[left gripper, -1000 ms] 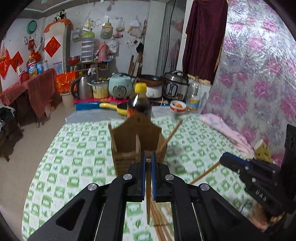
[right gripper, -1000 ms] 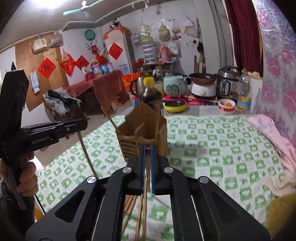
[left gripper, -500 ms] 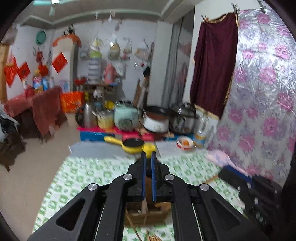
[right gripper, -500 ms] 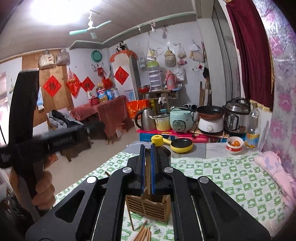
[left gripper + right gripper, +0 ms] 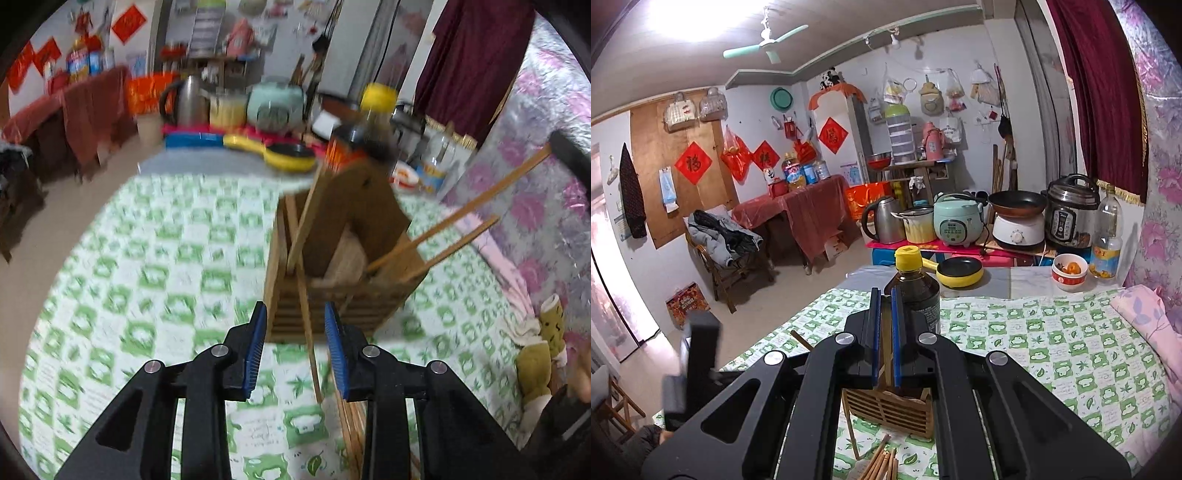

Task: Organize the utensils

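Note:
A wooden utensil holder [image 5: 343, 258] stands on the green checked tablecloth; it also shows in the right wrist view [image 5: 890, 410]. Chopsticks lean in it: one in its left compartment [image 5: 306, 218] and two out of its right side [image 5: 454, 232]. My left gripper [image 5: 295, 332] is open and empty, just in front of the holder. Loose chopsticks [image 5: 351, 417] lie on the cloth below it. My right gripper [image 5: 884, 332] is shut on a chopstick [image 5: 885, 365], held above the holder. More loose chopsticks [image 5: 879, 461] lie in front of the holder.
A dark sauce bottle with a yellow cap [image 5: 916, 291] stands right behind the holder. A yellow pan [image 5: 960, 271], a bowl [image 5: 1069, 271] and a plastic bottle [image 5: 1106, 240] sit at the far table edge. Pink cloth [image 5: 1145, 317] lies at right.
My left gripper has opened, letting go of its chopstick, and tilted back down toward the holder. My right gripper has risen above the holder with its chopstick still in it.

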Demonstrator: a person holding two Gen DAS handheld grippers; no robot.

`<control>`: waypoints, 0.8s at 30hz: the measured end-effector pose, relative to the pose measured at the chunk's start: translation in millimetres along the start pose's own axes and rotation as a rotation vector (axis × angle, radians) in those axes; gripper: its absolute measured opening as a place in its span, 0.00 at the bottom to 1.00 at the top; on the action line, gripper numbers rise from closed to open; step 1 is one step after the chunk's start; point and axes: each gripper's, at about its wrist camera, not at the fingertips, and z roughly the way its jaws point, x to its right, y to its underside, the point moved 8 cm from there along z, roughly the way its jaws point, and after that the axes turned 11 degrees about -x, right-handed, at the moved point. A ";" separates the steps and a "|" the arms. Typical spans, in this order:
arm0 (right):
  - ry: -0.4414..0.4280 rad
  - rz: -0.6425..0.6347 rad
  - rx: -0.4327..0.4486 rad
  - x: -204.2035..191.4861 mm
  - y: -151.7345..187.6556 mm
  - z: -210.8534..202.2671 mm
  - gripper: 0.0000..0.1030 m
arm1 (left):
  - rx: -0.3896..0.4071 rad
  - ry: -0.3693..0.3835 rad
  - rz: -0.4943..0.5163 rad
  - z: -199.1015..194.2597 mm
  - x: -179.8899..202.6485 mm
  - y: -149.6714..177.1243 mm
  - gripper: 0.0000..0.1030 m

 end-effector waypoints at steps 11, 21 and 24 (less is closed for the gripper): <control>0.005 0.005 -0.011 1.2 1.6 4.8 0.06 | -0.107 0.011 0.017 45.0 12.3 -2.4 0.35; -0.007 0.022 -0.027 9.0 6.1 9.4 0.06 | -0.164 0.034 0.033 69.1 17.7 -0.9 0.06; -0.001 0.025 -0.031 12.4 8.3 11.5 0.06 | -0.104 0.020 0.076 49.5 29.1 -1.4 0.05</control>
